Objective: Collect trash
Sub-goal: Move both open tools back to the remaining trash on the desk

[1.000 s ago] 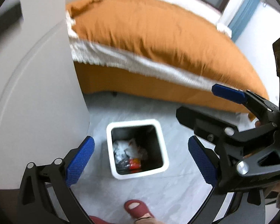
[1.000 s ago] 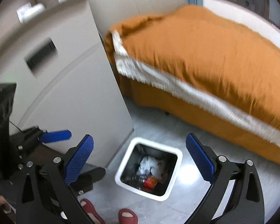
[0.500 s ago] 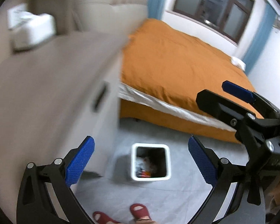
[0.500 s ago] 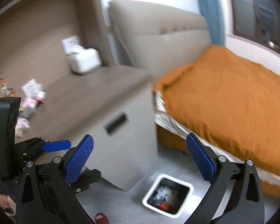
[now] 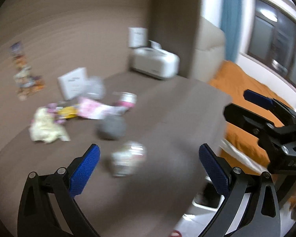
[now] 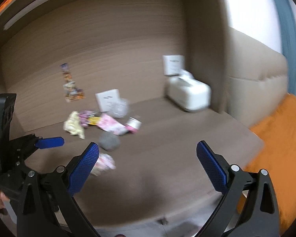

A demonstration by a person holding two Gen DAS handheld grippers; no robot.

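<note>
Trash lies on a brown cabinet top (image 5: 167, 118): a crumpled white-and-pink wrapper (image 5: 127, 161) nearest, a grey ball (image 5: 111, 129), a pink packet (image 5: 94, 108), a small can (image 5: 127, 98), a yellowish crumpled tissue (image 5: 45, 127). My left gripper (image 5: 154, 167) is open and empty above the near wrapper. My right gripper (image 6: 152, 167) is open and empty; the wrapper (image 6: 103, 163) sits by its left finger, the grey ball (image 6: 109, 141) beyond. The bin's white rim (image 5: 205, 203) shows below the cabinet edge. The view is blurred.
A white tissue box (image 5: 155, 63) and white cards (image 5: 73, 83) stand at the back against the brown wall. An orange bed (image 5: 246, 90) lies to the right. The right gripper also shows in the left wrist view (image 5: 266, 116).
Both grippers have swung up from the bin on the floor to the cabinet top with the trash. Both stay open and empty.
</note>
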